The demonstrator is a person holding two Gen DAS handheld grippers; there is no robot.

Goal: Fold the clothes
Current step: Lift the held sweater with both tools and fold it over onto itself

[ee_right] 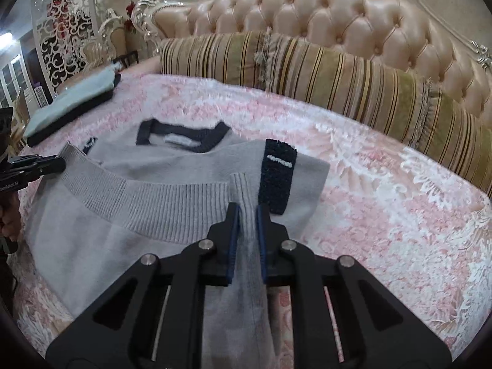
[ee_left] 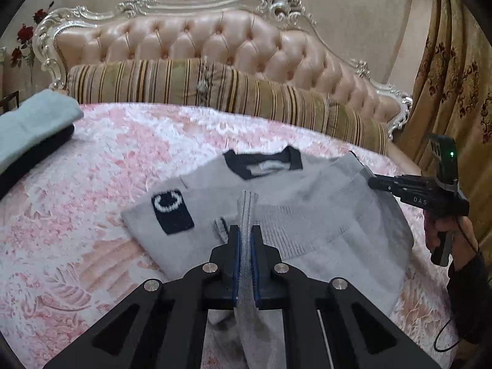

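grey sweater (ee_left: 276, 203) flat on bed (ee_left: 107, 160), collar toward headboard (long axis front-to-back) | left gripper (ee_left: 245, 230) clamped on ribbed hem | right gripper (ee_right: 247, 212) pinching hem

A pink and white floral bedspread (ee_left: 129, 141) covers the bed. At twelve o'clock stands a tufted pink headboard (ee_left: 196, 40) with an ornate white carved frame, a long striped bolster (ee_left: 172, 83) lying against its foot. Gold patterned curtains (ee_left: 455, 70) hang at two o'clock. Red roses (ee_left: 26, 33) show at ten o'clock, beside the headboard's corner.
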